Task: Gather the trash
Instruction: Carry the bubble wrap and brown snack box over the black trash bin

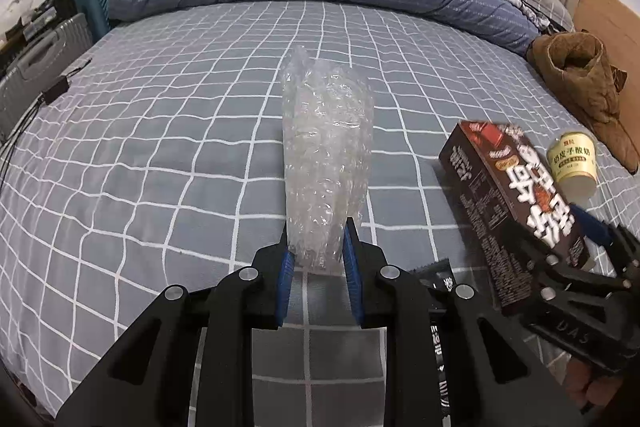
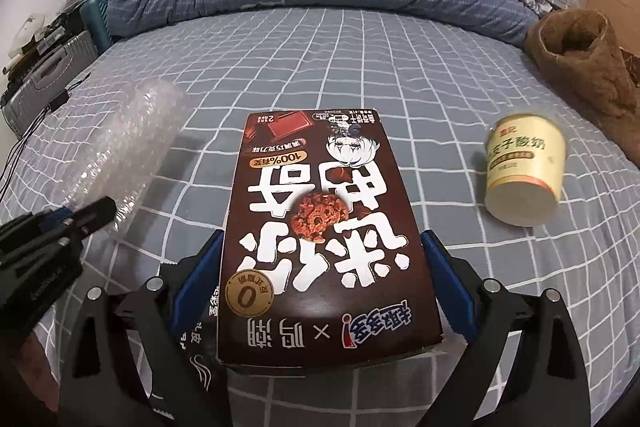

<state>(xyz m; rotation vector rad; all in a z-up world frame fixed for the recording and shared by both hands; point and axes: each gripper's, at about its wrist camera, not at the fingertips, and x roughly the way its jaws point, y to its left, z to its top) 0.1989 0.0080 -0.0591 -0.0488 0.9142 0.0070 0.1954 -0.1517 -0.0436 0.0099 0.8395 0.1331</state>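
Blue-padded left gripper (image 1: 316, 247) pinches bubble wrap (image 1: 326, 155); right gripper (image 2: 322, 267) spans the cookie box (image 2: 324, 223), pads touching.

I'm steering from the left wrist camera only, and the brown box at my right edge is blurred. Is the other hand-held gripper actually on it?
Observer: Yes. The right wrist view shows the brown cookie box between the blue pads of the right hand-held gripper, with one pad against each long edge.
Operator: Anything under the box?
Observer: A black wrapper pokes out beneath its near left corner.
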